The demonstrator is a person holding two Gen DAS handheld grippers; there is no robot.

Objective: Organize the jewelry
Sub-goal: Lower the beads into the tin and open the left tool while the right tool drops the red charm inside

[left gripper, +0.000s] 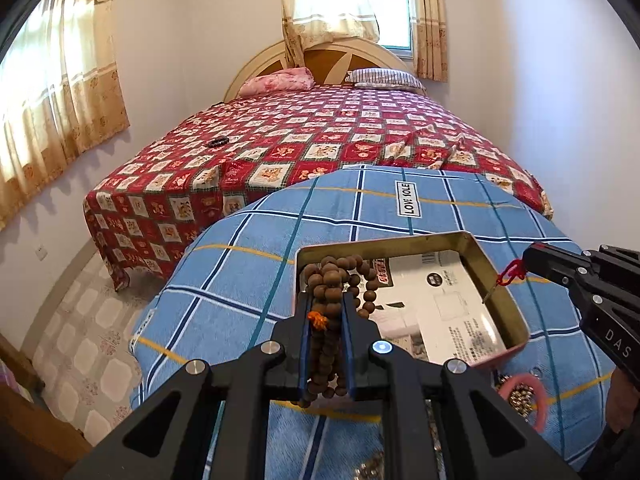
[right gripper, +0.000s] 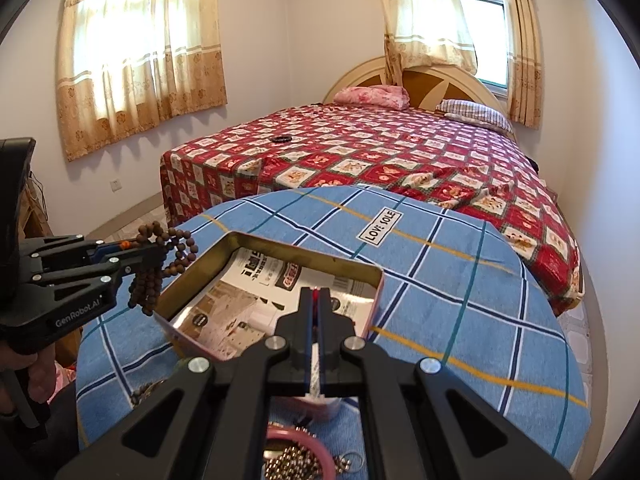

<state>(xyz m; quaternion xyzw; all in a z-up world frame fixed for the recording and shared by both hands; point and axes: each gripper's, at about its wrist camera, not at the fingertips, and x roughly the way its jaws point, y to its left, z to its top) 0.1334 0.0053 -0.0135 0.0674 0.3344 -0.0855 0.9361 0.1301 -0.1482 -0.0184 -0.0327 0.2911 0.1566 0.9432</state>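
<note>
Left wrist view
Left gripper (left gripper: 325, 312): its jaws are clamped on a bunched strand of brown wooden prayer beads (left gripper: 332, 280), which fills the narrow gap between the blue-edged fingers.
Beads: loops spill forward over the near-left corner of the tin; an orange tassel (left gripper: 317, 319) sits on the strand between the jaws.
Tin (left gripper: 496, 280): a shallow rectangular metal box, open, lying on the blue plaid cloth (left gripper: 248, 280), with a printed paper sheet (left gripper: 436, 300) lining its floor.
Right gripper (left gripper: 530, 258): enters from the right with its tip above the tin's right wall, pinching a small red-corded charm (left gripper: 509, 274) that dangles over that wall (a thin pendant hangs below the red loop).
Pink ring (left gripper: 536, 390): near the bottom right on the cloth, with small metal beads inside it.
Bed (left gripper: 320, 132): behind, under a red patterned cover; a small dark bracelet (left gripper: 218, 142) lies on it.

Right wrist view
Right gripper (right gripper: 316, 300): fingers pressed together, with only a sliver of red cord showing at the tips, over the tin's near right part.
Tin (right gripper: 200, 264): straight ahead on the blue cloth (right gripper: 440, 300).
Left gripper (right gripper: 158, 254): at the left, held by a hand (right gripper: 38, 376), gripping the wooden beads (right gripper: 160, 264), which hang in loops just beside the tin's left corner.
Pink ring (right gripper: 320, 446): at the bottom edge, holding metal beads.
</note>
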